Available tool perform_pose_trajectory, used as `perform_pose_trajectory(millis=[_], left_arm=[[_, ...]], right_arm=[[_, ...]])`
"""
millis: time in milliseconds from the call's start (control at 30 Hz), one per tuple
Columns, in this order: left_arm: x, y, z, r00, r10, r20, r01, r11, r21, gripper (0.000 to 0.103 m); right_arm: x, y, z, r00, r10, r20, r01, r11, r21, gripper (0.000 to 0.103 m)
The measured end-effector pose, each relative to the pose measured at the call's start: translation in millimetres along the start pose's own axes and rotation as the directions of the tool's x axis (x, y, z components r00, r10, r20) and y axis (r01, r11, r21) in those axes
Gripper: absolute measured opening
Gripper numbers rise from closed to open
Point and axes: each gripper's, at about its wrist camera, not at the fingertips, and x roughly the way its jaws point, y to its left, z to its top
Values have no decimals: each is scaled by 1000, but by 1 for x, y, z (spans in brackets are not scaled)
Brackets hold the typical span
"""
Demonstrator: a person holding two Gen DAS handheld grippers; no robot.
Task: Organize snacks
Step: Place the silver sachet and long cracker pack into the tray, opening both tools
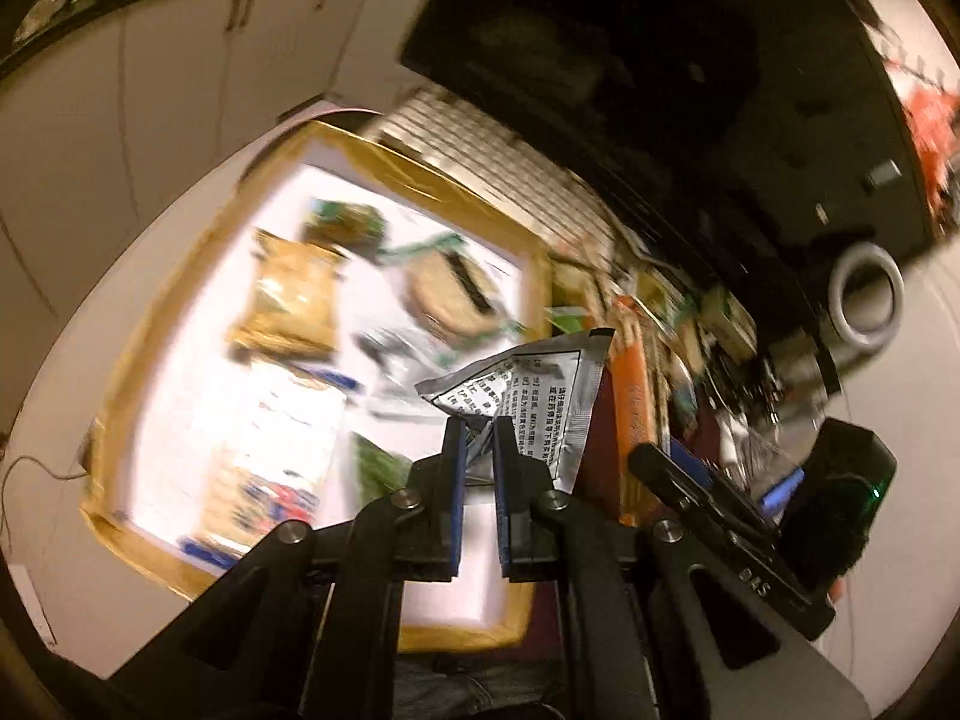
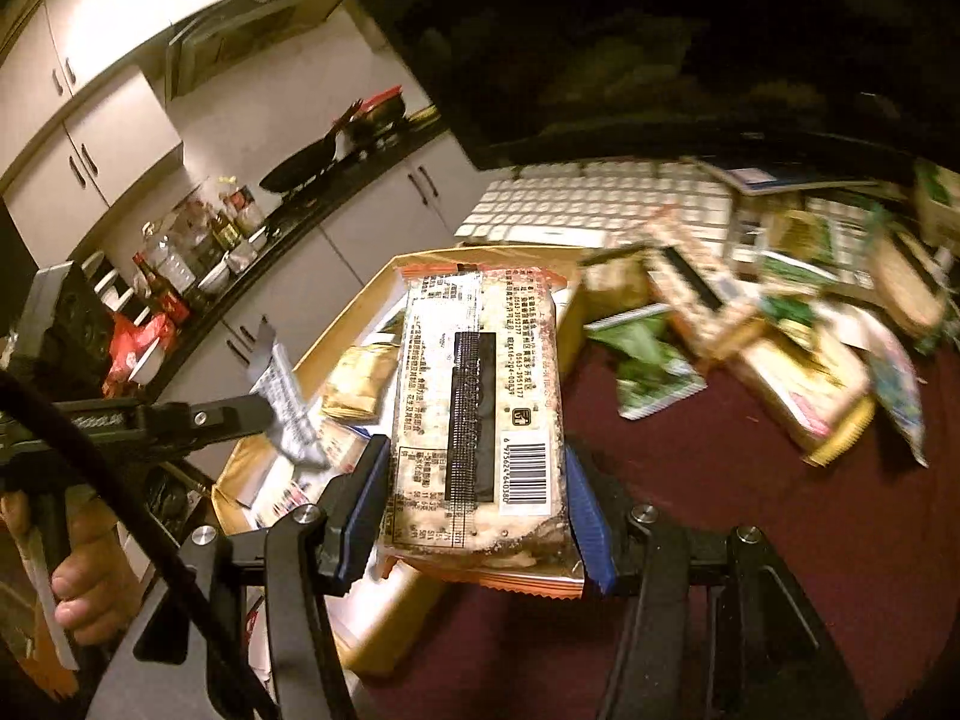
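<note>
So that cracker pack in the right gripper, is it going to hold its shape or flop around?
The cracker pack probably stays fairly stiff: it spans the right gripper without sagging. Its glossy film may be slippery. The stacked crackers visible inside could likely crack under a harder squeeze.

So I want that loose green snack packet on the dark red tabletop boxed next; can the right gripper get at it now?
Probably not yet: the right gripper is shut on the orange-edged cracker pack. Nothing covers the green snack packet, so once emptied it looks reachable.
</note>
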Motion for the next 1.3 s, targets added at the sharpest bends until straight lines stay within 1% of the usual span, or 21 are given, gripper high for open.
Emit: perform_pose_trajectory(millis=[67, 167, 233, 300, 367, 467, 567, 667, 767, 867, 900, 933, 967, 1000, 1033, 1067, 1133, 1167, 1233, 1300], left_arm=[[0, 16, 18, 999, 30, 10, -30, 999, -22, 10], [5, 35, 42, 998, 66, 5, -65, 996, -63, 9], [6, 43, 58, 996, 86, 23, -84, 995, -59, 10], [12, 53, 73, 995, 97, 19, -96, 993, -61, 9], [22, 62, 87, 990, 138, 12, -137, 989, -62, 9], [46, 75, 108, 976, 214, -32, -215, 975, -51, 10], [66, 81, 120, 967, 248, -65, -250, 968, -29, 9], [77, 84, 131, 965, 250, -82, -251, 968, -10, 9], [86, 85, 137, 957, 279, -78, -279, 960, 9, 9], [88, 83, 138, 956, 288, -61, -288, 958, 23, 10], [88, 82, 138, 954, 293, -58, -292, 956, 26, 12], [88, 81, 137, 954, 296, -52, -295, 955, 24, 17], [87, 82, 136, 955, 293, -49, -292, 956, 19, 38], [85, 82, 134, 964, 262, -42, -262, 965, 10, 48], [83, 82, 132, 971, 236, -39, -236, 972, 2, 53], [80, 79, 129, 971, 235, -29, -235, 972, 3, 57], [70, 69, 120, 961, 275, 12, -275, 961, 17, 58], [64, 63, 115, 958, 283, 37, -284, 958, 27, 59], [48, 46, 100, 958, 273, 90, -278, 960, 44, 65], [34, 28, 80, 957, 254, 137, -264, 963, 60, 74]], right_arm=[[13, 10, 7, 1000, 4, -17, -4, 1000, -8, 56], [35, 25, 22, 999, -2, -32, 1, 1000, -30, 56], [54, 30, 33, 999, -1, -53, -1, 999, -34, 56], [70, 34, 41, 998, -18, -65, 15, 999, -40, 56], [86, 33, 47, 996, -46, -81, 43, 998, -43, 56], [104, 29, 50, 992, -80, -96, 76, 996, -46, 56], [113, 24, 49, 990, -85, -112, 81, 996, -40, 56], [117, 24, 48, 988, -101, -113, 96, 994, -51, 56], [116, 25, 48, 988, -119, -97, 112, 991, -71, 56], [114, 27, 45, 989, -126, -75, 119, 989, -90, 57], [115, 27, 45, 990, -125, -72, 118, 989, -92, 57], [116, 28, 45, 990, -123, -70, 116, 989, -91, 57], [115, 27, 46, 991, -116, -68, 110, 990, -88, 58], [114, 25, 46, 993, -102, -61, 97, 992, -81, 58], [113, 24, 47, 994, -96, -55, 92, 993, -76, 58], [110, 24, 47, 995, -91, -47, 88, 994, -70, 59], [97, 24, 48, 997, -75, -22, 73, 996, -60, 60], [87, 25, 48, 998, -63, -5, 63, 996, -58, 62], [69, 28, 45, 998, -50, 23, 52, 996, -68, 62], [48, 28, 33, 998, -37, 49, 41, 996, -82, 62]])
